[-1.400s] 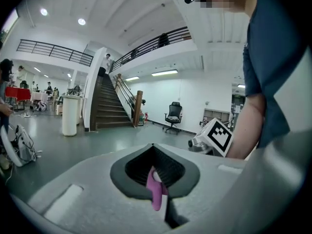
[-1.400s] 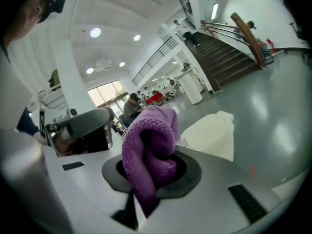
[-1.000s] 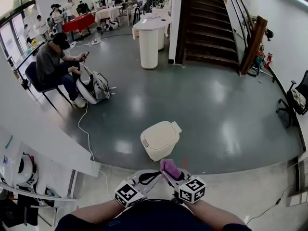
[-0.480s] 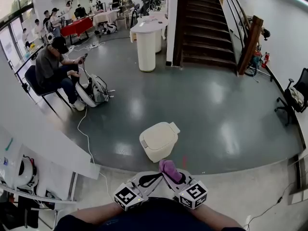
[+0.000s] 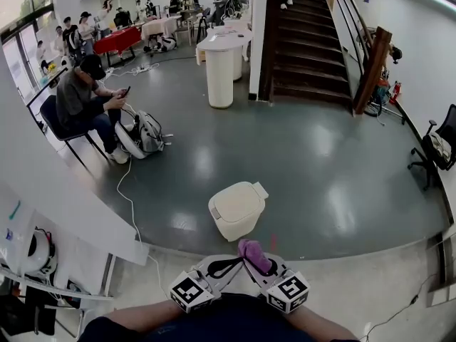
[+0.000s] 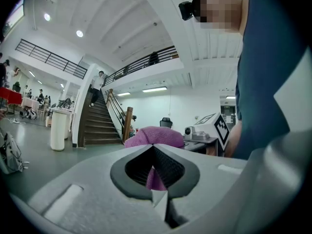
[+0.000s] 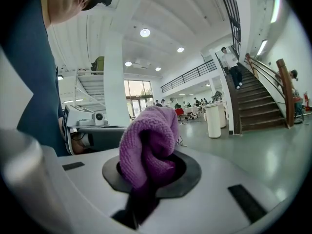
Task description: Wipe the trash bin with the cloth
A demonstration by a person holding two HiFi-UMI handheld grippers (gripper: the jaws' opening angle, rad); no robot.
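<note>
The left gripper (image 5: 231,263) (image 6: 153,147) is low in the head view, its jaws pressed together at the tips with nothing pinched between them. Just beyond them is the purple cloth (image 5: 254,254) (image 7: 148,140). The cream trash bin (image 5: 237,209), lid down, stands on the dark floor (image 5: 320,162) ahead of both grippers, and nothing touches it. To the right, the right gripper (image 5: 251,263) (image 7: 146,179) pinches the bunched cloth, which sticks up above its jaws.

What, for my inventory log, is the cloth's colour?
Purple. The cloth shows best in the right gripper view.
</note>
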